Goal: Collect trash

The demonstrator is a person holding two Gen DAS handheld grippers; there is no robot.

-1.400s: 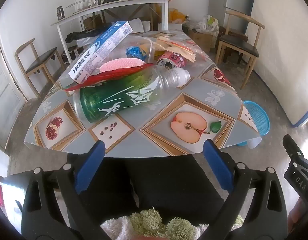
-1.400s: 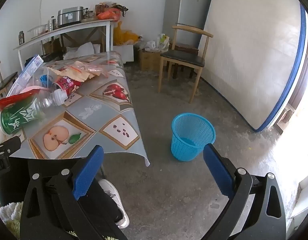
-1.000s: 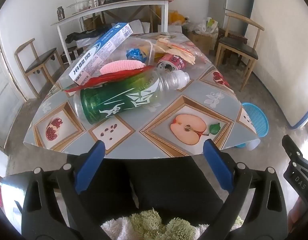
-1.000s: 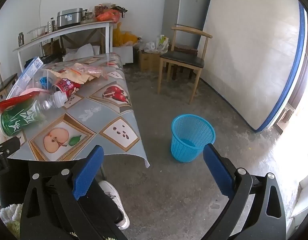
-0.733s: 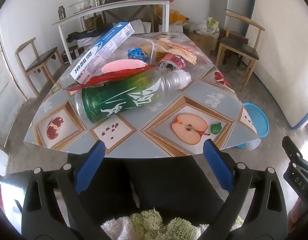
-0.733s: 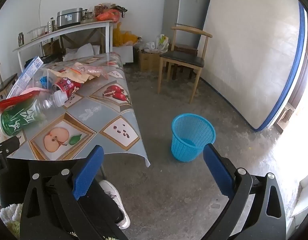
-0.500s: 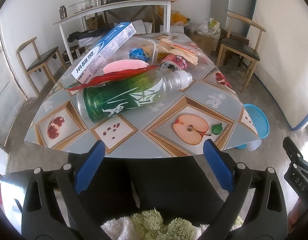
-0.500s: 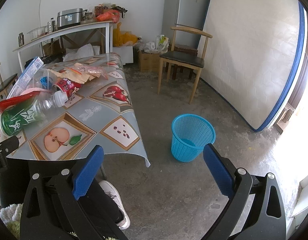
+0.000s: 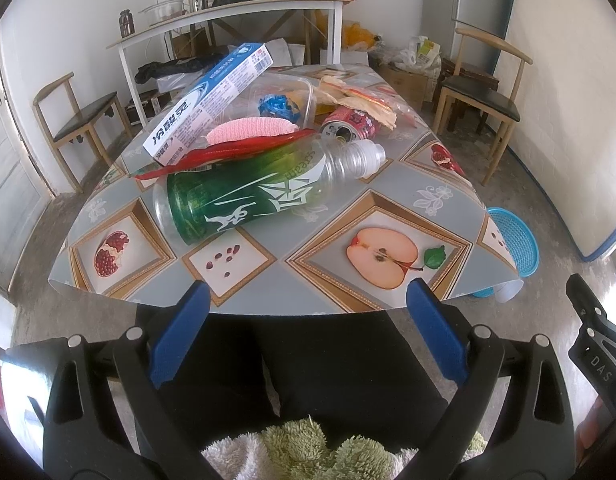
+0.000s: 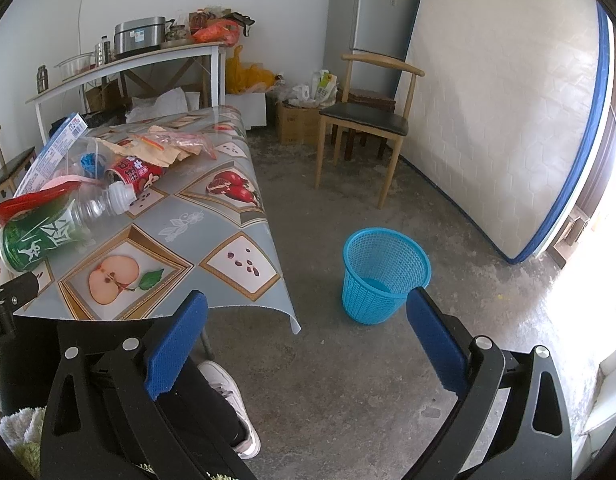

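Both grippers, left gripper (image 9: 305, 330) and right gripper (image 10: 305, 336), gape empty; green bottle (image 9: 243, 196) lies nearest on the counter (image 9: 388, 208), blue basket (image 10: 382, 276) waits beside.

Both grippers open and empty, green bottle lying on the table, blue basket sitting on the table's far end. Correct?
One error: the blue basket is not on the table; the right wrist view shows it standing on the concrete floor beside the table. The rest holds: left gripper and right gripper are open and empty, and the green bottle lies on its side on the table.
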